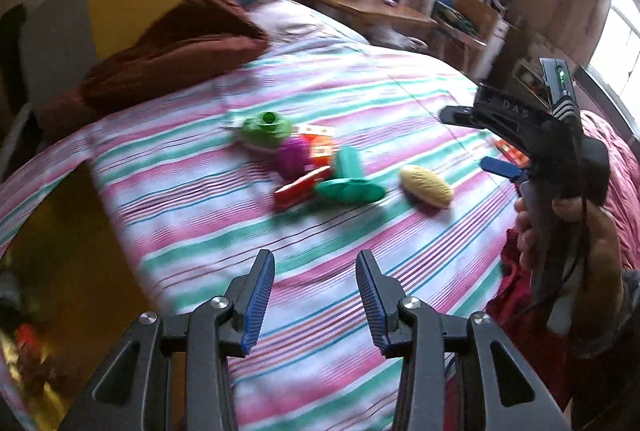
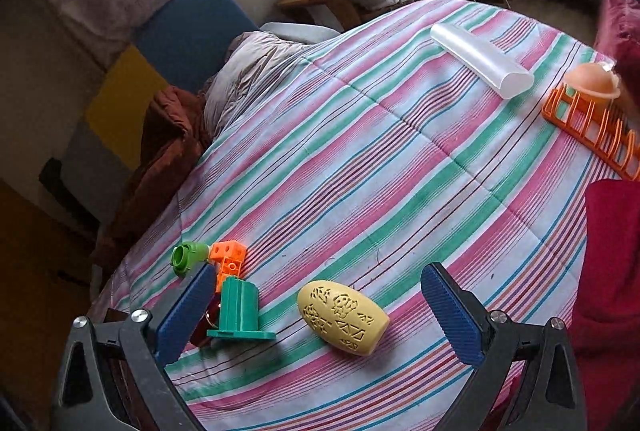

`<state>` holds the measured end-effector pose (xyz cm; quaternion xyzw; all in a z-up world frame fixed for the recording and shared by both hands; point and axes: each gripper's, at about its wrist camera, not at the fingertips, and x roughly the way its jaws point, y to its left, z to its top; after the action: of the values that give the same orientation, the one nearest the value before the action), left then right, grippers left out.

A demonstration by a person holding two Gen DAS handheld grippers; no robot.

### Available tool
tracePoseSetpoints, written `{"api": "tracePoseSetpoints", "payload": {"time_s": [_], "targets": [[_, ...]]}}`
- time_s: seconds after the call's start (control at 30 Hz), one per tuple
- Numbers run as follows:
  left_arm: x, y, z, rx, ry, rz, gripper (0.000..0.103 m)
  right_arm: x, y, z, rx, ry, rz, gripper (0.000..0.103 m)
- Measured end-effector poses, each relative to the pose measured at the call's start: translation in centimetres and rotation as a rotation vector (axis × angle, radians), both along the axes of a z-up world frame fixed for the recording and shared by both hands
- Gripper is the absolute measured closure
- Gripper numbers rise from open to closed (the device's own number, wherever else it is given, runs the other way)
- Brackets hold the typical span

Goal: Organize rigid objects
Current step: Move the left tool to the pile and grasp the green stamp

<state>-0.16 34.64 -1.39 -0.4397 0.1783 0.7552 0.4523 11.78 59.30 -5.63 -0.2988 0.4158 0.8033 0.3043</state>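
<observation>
Risk first, judged: the striped pink-green-white quilt is soft and domed, so a rounded piece nudged by a pad could roll off toward the bed edge. The pile is tight, so closing on one toy may drag or tip its neighbours.

Largest down: the clear white plastic tube case lies far off, alone. The orange slotted plastic rack sits at the far right edge with a peach dome-shaped piece on it; probably the sorting spot, can't confirm.

The yellow egg-shaped embossed plastic piece lies on its side between the right gripper fingers, untouched; jaws wide apart, nothing held. The green plastic flanged post stands just beside the left-hand pad, crowding that side. Behind it are an orange perforated block and a green plastic nozzle.

The left gripper hovers short of the pile, jaws partly apart, empty. A purple rounded toy and red box are blurred there.
</observation>
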Motion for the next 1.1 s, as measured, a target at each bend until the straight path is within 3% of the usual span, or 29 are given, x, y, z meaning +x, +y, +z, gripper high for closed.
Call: {"api": "tracePoseSetpoints", "payload": {"time_s": [0.2, 0.47, 0.6, 0.7, 0.8, 0.83, 0.9, 1.1], "targets": [[-0.9, 6.0, -0.7, 0.013, -0.067, -0.082, 0.061, 0.2, 0.1, 0.0, -0.015, 0.022, 0.001, 0.000], [-3.1, 12.3, -3.3, -0.064, -0.139, -0.098, 0.061, 0.0, 0.1, 0.2, -0.029, 0.052, 0.012, 0.000], [-4.1, 14.4, -5.5, -0.144, -0.164, -0.104, 0.061, 0.1, 0.2, 0.2, -0.037, 0.068, 0.015, 0.000], [-4.3, 15.6, -6.0, -0.183, -0.093, -0.105, 0.063, 0.1, 0.3, 0.2, -0.041, 0.073, 0.014, 0.000], [-4.2, 16.2, -7.3, -0.204, -0.137, -0.120, 0.067, 0.2, 0.4, 0.1, -0.042, 0.072, 0.010, 0.000], [-3.9, 16.4, -7.8, -0.219, -0.131, -0.143, 0.072, 0.2, 0.4, 0.1, -0.044, 0.073, 0.009, 0.000], [-2.7, 16.2, -8.5, -0.240, -0.099, -0.176, 0.073, 0.4, 0.5, 0.0, -0.045, 0.069, 0.002, 0.000], [-0.3, 12.9, -8.0, -0.182, -0.041, -0.205, 0.073, 0.4, 0.8, -0.6, -0.068, 0.056, 0.000, 0.000]]}}
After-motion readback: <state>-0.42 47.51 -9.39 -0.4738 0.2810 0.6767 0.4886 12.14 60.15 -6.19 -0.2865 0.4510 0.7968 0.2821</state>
